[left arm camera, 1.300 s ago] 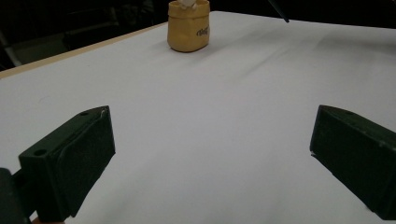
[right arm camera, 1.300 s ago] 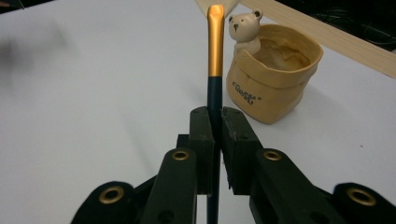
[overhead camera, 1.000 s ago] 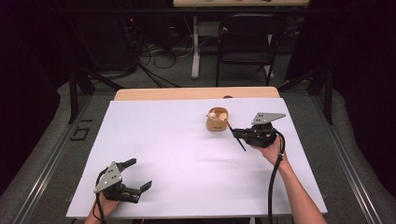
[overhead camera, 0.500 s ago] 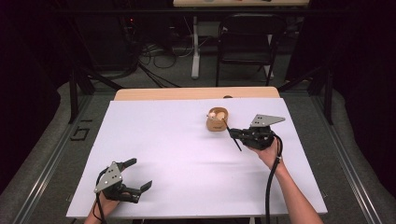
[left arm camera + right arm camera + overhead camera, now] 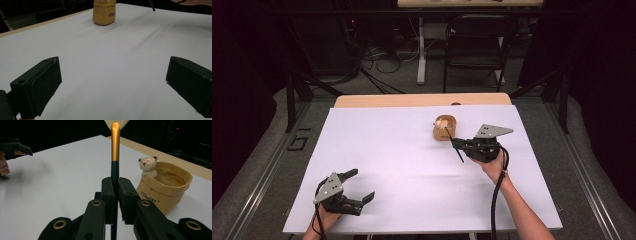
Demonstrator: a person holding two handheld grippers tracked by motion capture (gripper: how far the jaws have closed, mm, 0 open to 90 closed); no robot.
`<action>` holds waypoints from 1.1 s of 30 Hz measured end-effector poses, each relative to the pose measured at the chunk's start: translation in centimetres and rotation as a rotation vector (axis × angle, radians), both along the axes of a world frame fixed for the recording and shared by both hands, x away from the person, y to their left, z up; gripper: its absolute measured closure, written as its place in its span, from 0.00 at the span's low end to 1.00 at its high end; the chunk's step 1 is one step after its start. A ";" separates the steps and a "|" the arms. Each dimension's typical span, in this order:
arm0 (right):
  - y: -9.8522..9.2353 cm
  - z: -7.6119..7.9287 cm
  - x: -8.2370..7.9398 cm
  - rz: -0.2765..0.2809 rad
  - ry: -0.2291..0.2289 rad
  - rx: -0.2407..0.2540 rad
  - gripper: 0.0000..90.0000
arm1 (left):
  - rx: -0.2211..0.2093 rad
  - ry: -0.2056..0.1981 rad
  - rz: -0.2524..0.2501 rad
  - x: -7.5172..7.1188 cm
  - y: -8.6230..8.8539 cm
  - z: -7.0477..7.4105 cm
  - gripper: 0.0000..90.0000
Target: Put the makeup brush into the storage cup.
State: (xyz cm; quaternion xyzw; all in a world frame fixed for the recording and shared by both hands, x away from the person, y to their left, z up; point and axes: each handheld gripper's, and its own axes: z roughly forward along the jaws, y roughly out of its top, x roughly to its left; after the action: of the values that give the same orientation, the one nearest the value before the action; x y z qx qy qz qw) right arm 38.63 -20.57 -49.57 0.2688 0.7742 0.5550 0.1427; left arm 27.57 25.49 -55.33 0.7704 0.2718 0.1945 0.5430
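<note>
Near the far right corner of the surface (image 5: 412, 165), our right gripper (image 5: 115, 195) clamps a brush (image 5: 115, 152) just beside the pot (image 5: 163, 190). Dropping it in remains; our left gripper (image 5: 357, 186) waits wide apart, empty, near corner.

Pot (image 5: 445, 127): on bench (image 5: 402, 150), far right of centre. Right tool (image 5: 460, 145): just near-right of pot, brush (image 5: 454, 144) in it. Left tool (image 5: 360, 185): near left, well apart.

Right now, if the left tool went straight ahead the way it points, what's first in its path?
Nothing close: the left tool is open over bare white table cover. Farther along, roughly in line, sits the tan pot, though depth is unclear.
</note>
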 end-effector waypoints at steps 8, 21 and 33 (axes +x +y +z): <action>0.7 0.1 -0.4 -0.015 -0.022 0.025 0.92 | -0.003 0.009 0.009 0.1 -0.3 0.1 0.00; 1.6 -0.2 -1.0 -0.024 -0.043 0.055 0.92 | 0.003 0.021 0.038 0.5 -0.7 0.4 0.00; 2.4 -0.4 -1.5 -0.031 -0.057 0.090 0.92 | -0.014 0.019 0.032 1.3 -1.6 1.4 0.00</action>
State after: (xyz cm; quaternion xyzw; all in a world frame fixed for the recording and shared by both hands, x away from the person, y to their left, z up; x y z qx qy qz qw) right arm 37.10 -18.12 -49.94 0.2708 0.7399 0.5944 0.1612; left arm 28.89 23.94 -53.94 0.7640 0.2904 0.1939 0.5426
